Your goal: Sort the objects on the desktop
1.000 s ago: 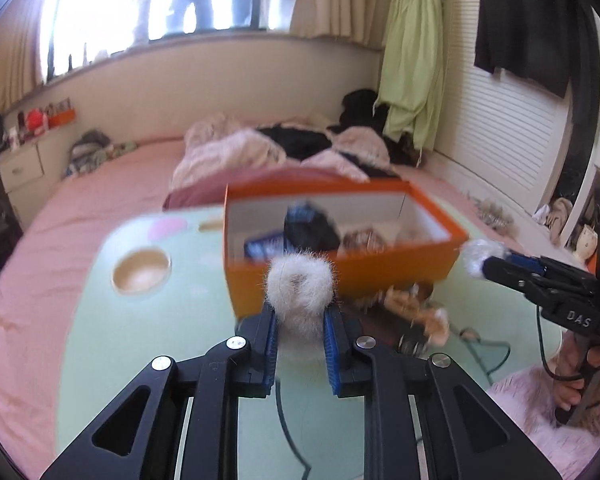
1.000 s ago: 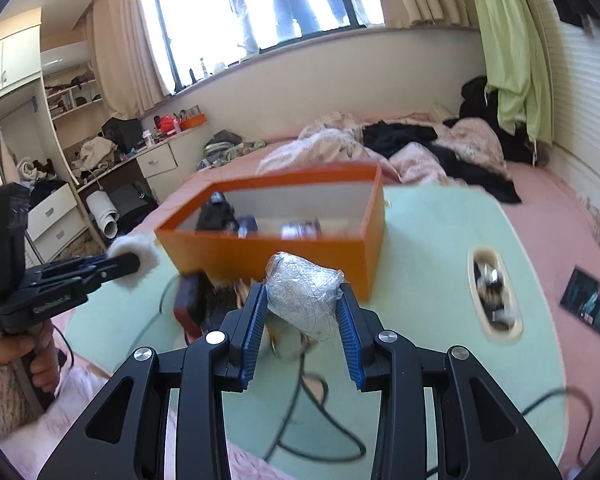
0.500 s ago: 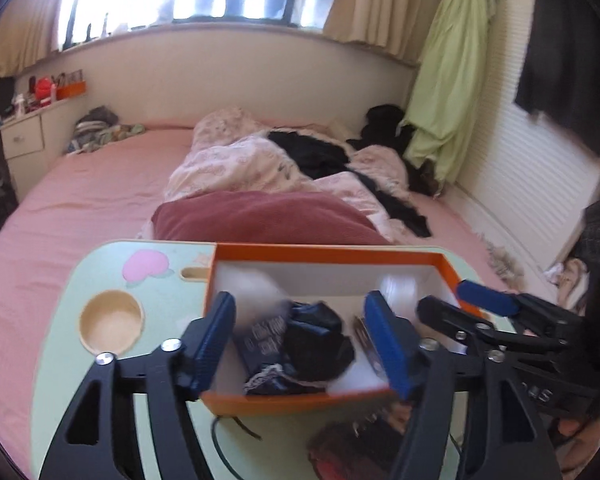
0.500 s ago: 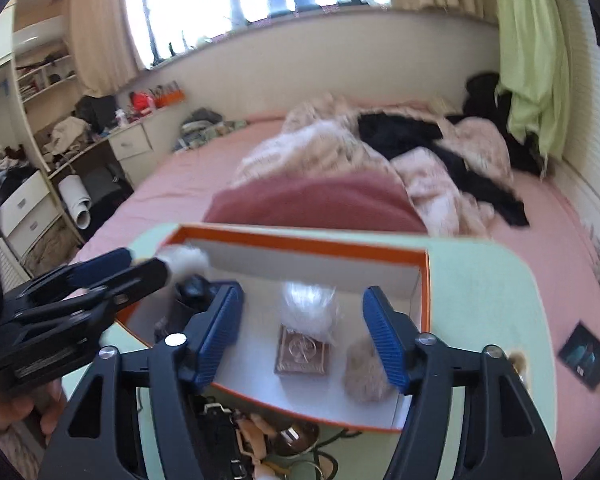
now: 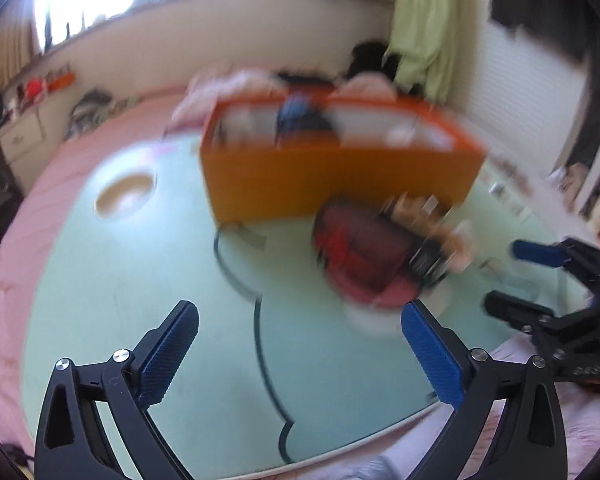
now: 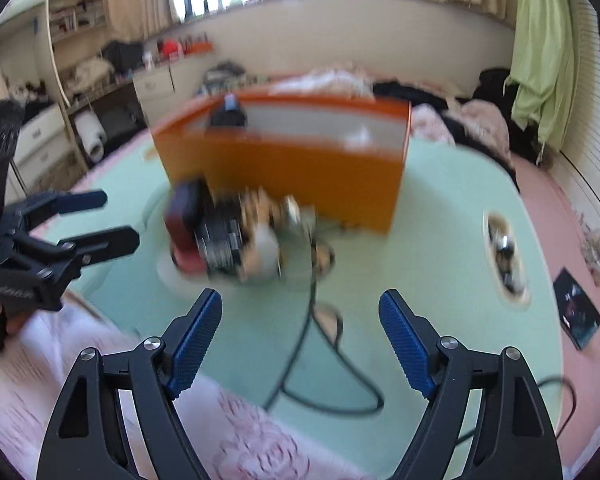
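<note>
Both views are blurred. The left tongs (image 5: 300, 320) and right tongs (image 6: 300, 312) hang over a pale green table (image 5: 120, 280) with jaws spreading apart, nothing between them. An orange box (image 5: 332, 176) stands at the far side of the table — dark items show inside. Just before it lies a heap of small things (image 6: 236, 236), red and black, beside a black cable (image 5: 260, 344).

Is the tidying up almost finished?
Not yet. Some things already sit in the orange box. Both the left gripper and right gripper hold nothing, jaws opening. A blurry pile with a red thing and a black cable still lie on the green table.
</note>
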Motion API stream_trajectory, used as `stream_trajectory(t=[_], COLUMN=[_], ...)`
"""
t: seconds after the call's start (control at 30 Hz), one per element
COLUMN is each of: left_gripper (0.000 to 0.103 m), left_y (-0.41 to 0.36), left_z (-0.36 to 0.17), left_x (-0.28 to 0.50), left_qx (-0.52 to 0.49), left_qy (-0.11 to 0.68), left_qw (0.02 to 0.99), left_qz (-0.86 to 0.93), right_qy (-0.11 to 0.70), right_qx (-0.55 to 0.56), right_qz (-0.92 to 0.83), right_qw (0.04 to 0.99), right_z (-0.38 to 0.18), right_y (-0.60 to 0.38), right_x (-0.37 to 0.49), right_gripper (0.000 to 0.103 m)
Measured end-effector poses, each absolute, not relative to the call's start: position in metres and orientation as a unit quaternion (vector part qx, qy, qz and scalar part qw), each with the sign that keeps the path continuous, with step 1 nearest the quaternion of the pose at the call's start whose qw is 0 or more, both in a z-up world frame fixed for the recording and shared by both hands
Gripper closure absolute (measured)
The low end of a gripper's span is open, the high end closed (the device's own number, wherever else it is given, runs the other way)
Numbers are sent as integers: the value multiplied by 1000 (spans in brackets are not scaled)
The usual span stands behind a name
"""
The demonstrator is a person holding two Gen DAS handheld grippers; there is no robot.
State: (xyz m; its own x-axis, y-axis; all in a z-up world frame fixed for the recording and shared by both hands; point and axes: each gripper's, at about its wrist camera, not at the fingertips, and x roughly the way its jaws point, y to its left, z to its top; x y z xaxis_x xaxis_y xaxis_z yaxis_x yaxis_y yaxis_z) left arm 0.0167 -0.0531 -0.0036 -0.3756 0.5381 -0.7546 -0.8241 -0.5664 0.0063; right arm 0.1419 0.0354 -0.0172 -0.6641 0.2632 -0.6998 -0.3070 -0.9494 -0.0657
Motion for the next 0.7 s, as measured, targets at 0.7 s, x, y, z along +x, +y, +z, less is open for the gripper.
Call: stream_trajectory(t=[0.7], left_gripper=[0], left_y=[-57], left_z=[-7], left_x=[14], left_qx=[-369], left_qy=[202], left_qw=[401], left_qz=[814], right_qy=[2], right_qx=[-383], right_qz=[912], right_qw=[148], right_z=[-32], right_y=[34], right_x=[144], right_gripper=[0])
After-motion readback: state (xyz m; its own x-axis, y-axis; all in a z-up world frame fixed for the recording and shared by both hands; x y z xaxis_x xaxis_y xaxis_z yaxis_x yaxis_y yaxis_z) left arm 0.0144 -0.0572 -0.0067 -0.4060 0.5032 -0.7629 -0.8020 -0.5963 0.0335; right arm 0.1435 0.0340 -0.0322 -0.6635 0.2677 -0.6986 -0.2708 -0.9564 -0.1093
